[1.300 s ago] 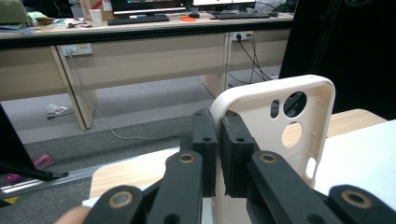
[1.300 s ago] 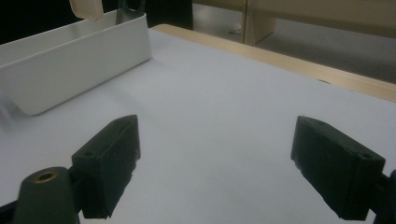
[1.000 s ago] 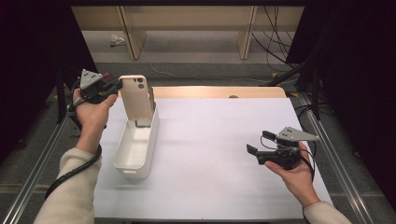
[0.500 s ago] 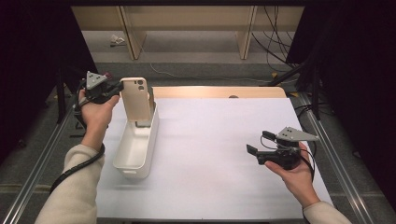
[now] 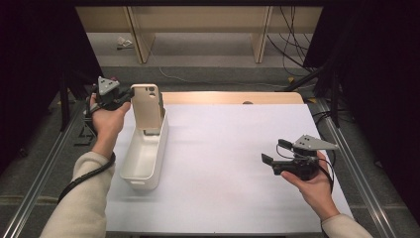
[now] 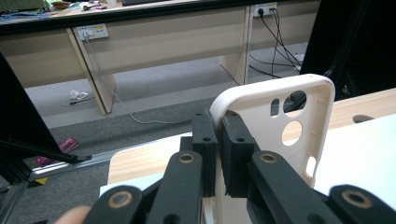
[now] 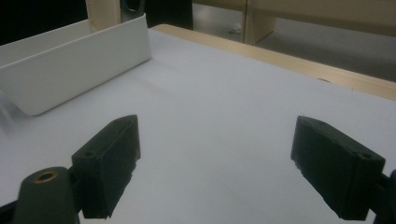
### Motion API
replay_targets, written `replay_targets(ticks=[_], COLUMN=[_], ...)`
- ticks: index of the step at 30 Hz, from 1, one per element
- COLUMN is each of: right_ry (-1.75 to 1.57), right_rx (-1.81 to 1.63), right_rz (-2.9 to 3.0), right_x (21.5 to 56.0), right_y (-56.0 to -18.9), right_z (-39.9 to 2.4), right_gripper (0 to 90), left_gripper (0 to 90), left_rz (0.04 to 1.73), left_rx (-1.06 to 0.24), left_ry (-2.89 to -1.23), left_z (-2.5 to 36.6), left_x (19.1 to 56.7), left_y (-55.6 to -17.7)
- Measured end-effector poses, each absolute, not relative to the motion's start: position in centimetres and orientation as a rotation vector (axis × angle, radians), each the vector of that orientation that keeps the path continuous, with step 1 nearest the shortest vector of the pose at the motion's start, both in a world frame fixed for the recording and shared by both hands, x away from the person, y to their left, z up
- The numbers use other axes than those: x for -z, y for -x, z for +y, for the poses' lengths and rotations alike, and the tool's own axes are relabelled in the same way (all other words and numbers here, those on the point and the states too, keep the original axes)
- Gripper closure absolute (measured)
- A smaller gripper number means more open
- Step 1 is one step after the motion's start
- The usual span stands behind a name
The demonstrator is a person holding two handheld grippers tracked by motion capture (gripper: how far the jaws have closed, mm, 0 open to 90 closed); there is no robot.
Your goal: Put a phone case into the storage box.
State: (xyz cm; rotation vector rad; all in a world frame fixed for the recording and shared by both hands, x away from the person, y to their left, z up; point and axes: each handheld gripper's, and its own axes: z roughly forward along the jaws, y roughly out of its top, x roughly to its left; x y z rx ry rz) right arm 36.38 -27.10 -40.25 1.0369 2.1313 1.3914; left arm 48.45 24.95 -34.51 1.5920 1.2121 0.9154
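A cream phone case (image 5: 147, 106) (image 6: 275, 126) stands upright over the far end of a long white bin (image 5: 143, 157). My left gripper (image 5: 128, 95) (image 6: 218, 154) is shut on the case's left edge, its pads (image 6: 236, 149) pinching the rim. The case's camera cutouts face the left gripper view. My right gripper (image 5: 274, 152) (image 7: 215, 163) hovers low over the white mat at the right, jaws wide open, nothing between its pads (image 7: 112, 154). The white bin (image 7: 70, 60) lies off to its left.
A white mat (image 5: 233, 163) covers the wooden table (image 5: 228, 97). Beyond the table's far edge are grey floor, wooden desk legs (image 5: 137, 34) and cables (image 5: 292, 29). Metal rails (image 5: 49, 163) run along both sides.
My left hand and the phone case shifted slightly away from me over the bin's far end. The right gripper stayed still.
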Motion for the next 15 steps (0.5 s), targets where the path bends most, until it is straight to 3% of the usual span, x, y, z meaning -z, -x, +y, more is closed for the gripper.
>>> replay_targets(ticks=[15], right_ry=[-1.031], right_rx=[-1.388], right_rz=[2.136], right_x=[40.3], right_y=[-36.4], right_z=[-27.0], right_gripper=[16.6], left_gripper=[84.9], left_rz=[1.266], left_rx=[-0.902], left_ry=[-1.617], left_z=[24.4], left_x=[36.7], left_y=[-49.4])
